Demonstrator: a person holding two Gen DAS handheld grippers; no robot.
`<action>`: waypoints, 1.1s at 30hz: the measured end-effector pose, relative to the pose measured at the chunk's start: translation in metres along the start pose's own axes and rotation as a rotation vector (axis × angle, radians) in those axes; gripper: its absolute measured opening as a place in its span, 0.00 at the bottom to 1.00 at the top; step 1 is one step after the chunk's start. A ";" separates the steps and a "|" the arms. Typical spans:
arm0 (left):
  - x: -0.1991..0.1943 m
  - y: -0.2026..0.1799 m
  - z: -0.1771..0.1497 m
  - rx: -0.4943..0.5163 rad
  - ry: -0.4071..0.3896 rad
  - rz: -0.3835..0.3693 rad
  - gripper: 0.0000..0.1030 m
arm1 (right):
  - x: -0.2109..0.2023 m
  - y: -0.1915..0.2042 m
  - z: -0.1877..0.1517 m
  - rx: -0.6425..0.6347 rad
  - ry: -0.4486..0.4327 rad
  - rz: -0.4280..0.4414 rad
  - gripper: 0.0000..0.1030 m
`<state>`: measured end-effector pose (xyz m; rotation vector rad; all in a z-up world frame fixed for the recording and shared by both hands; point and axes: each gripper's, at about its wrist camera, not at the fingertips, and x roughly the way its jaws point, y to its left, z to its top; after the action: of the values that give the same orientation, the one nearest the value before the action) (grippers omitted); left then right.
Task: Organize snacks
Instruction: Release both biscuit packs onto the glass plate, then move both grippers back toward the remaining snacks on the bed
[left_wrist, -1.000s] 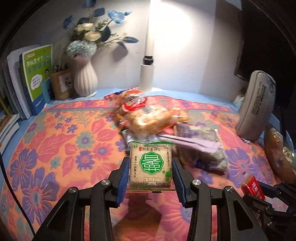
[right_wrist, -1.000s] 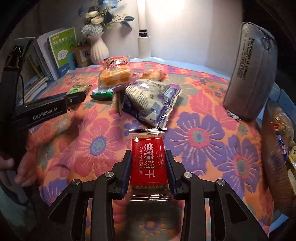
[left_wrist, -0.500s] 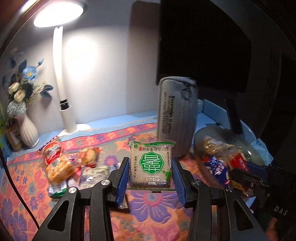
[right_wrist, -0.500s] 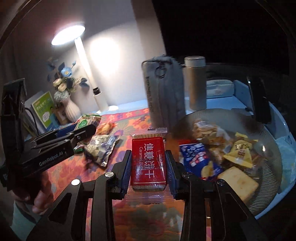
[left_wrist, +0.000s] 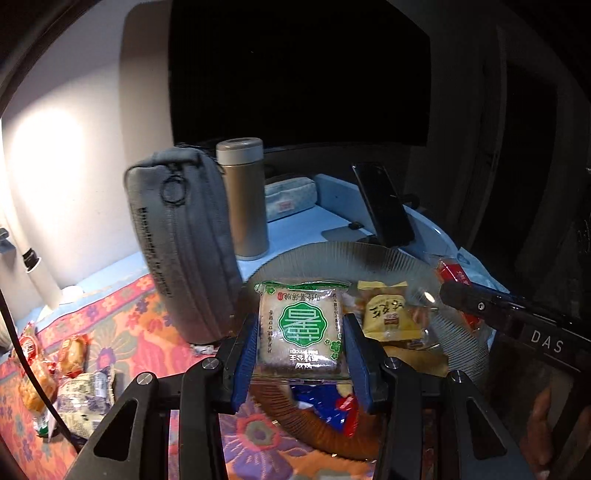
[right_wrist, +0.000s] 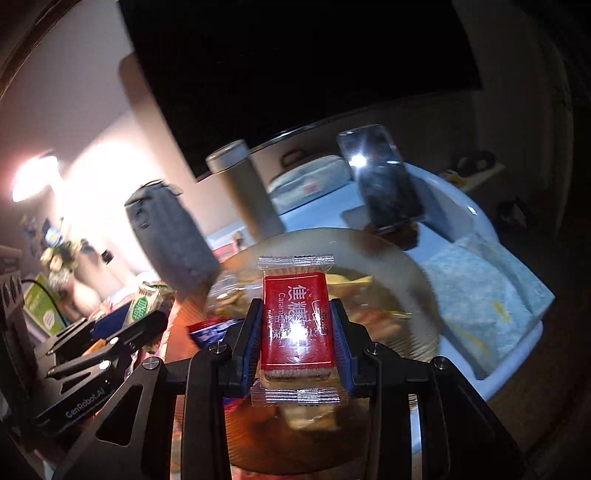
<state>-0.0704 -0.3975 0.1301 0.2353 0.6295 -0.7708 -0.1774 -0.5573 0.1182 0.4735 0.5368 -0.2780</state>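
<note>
Two hand-held grippers hover over the ribbed glass plate (left_wrist: 332, 254). Left hand-held gripper (left_wrist: 301, 354) clamps a green-label snack packet (left_wrist: 303, 326). Right hand-held gripper (right_wrist: 297, 345) clamps a red caramel biscuit packet (right_wrist: 295, 321).

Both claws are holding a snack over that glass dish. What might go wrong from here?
1. The dish already holds a yellow packet and others, so a dropped snack might slide off the heap.
2. The left gripper and right gripper are close over the same dish and might bump.
3. The red biscuit is held in slippery wrap and may slip early.
</note>
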 end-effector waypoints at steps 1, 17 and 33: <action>0.003 -0.003 0.000 0.000 0.007 -0.007 0.42 | 0.000 -0.004 0.000 0.008 0.003 0.000 0.32; -0.001 0.009 0.001 -0.040 0.000 -0.036 0.65 | 0.006 -0.008 0.005 0.025 0.033 0.053 0.39; -0.082 0.101 -0.040 -0.152 -0.075 0.126 0.65 | 0.007 0.101 -0.016 -0.182 0.064 0.156 0.49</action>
<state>-0.0610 -0.2628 0.1452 0.1052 0.5936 -0.6053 -0.1408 -0.4641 0.1378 0.3464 0.5790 -0.0642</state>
